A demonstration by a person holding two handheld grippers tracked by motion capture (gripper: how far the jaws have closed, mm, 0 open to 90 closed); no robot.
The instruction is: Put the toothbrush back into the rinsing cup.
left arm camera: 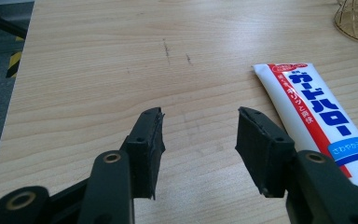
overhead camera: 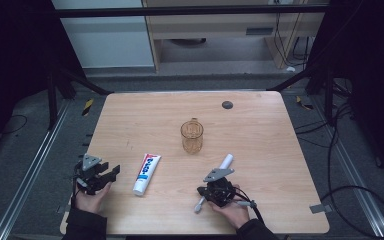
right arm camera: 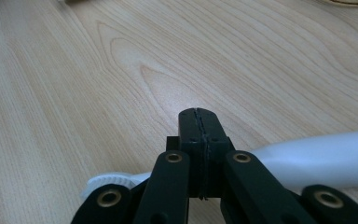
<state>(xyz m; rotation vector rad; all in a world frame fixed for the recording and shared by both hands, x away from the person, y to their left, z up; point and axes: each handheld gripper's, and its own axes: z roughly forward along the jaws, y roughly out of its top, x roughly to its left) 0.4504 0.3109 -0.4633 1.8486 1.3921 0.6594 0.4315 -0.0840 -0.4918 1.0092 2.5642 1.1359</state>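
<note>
**Two grippers at rest beside a toothbrush and a toothpaste tube**

The right gripper [right arm camera: 199, 113] had its two black jaws pressed flat together, pad against pad, with nothing caught between them. Its own view showed what the high view hid: the white plastic toothbrush [right arm camera: 326, 156] ran crosswise under the jaws, its thick handle out to one side and its bristled head poking out at the other. Whether the jaws touched it could not be told. In the high view the right gripper [overhead camera: 219, 187] covered the brush's middle, the handle reaching away beyond it toward the cup.

The left gripper [left arm camera: 199, 133] stood about half open over bare wood, gripping nothing. Just beside its right-hand jaw lay the white toothpaste tube with red and blue print [left arm camera: 314, 112]; that view showed the lettering, which the high view blurred. The high view alone showed the whole pale wooden table [overhead camera: 260, 125], a hand behind each gripper, and the left gripper [overhead camera: 111, 175] well apart from the right, the tube between them.

Beyond the right gripper stood the amber see-through cup [overhead camera: 192, 136].

Counted: two grippers, one toothbrush, one tube, one cup.
</note>
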